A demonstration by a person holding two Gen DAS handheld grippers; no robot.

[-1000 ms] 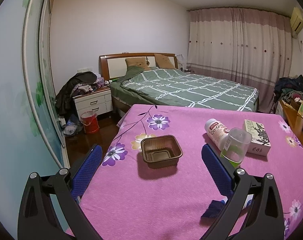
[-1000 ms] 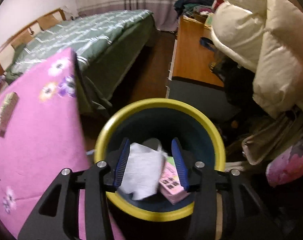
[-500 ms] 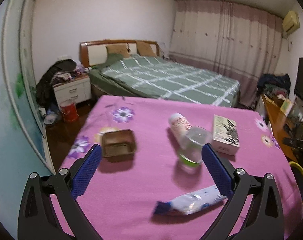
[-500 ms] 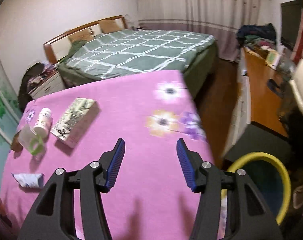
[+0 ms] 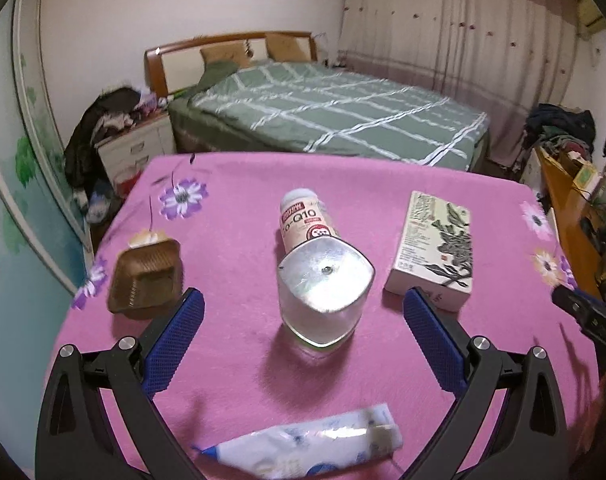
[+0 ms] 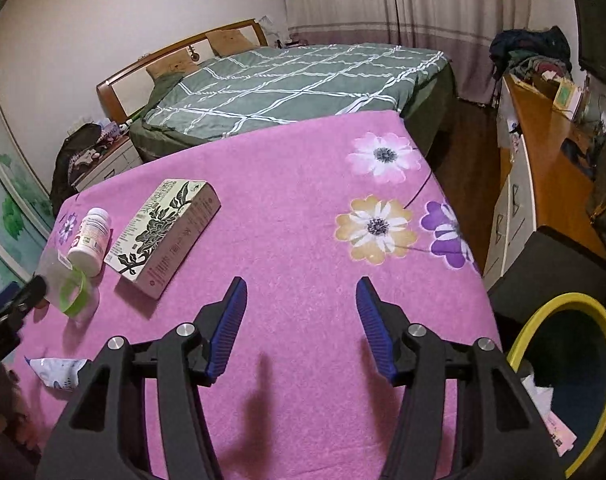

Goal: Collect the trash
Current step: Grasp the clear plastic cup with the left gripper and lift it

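Two pairs of tongs hung over the pink flowered tabletop (image 6: 303, 208), both with jaws apart and empty. A second before, the right tongs (image 6: 301, 328) had stood over the yellow-rimmed bin (image 6: 563, 316) with a white wrapper between their pads; now they had swung back above the bare right half of the tabletop, and the bin sat on the floor just off the near right corner, with white paper and a pink packet inside. The left tongs (image 5: 303, 344) had swung from the brown tray (image 5: 145, 276) to face the clear plastic cup (image 5: 323, 292), which stood upside down between their blue pads without touching either.

The printed box (image 5: 433, 252) lay flat toward the right edge in the left wrist view, apart from the cup. The white supplement bottle (image 5: 305, 220) lay on its side just behind the cup, seemingly touching it. The brown tray sat close to the left edge. The blue-and-white wrapper (image 5: 307, 448) lay at the near edge under the left tongs. Open cloth stretched from the box to the far right corner.
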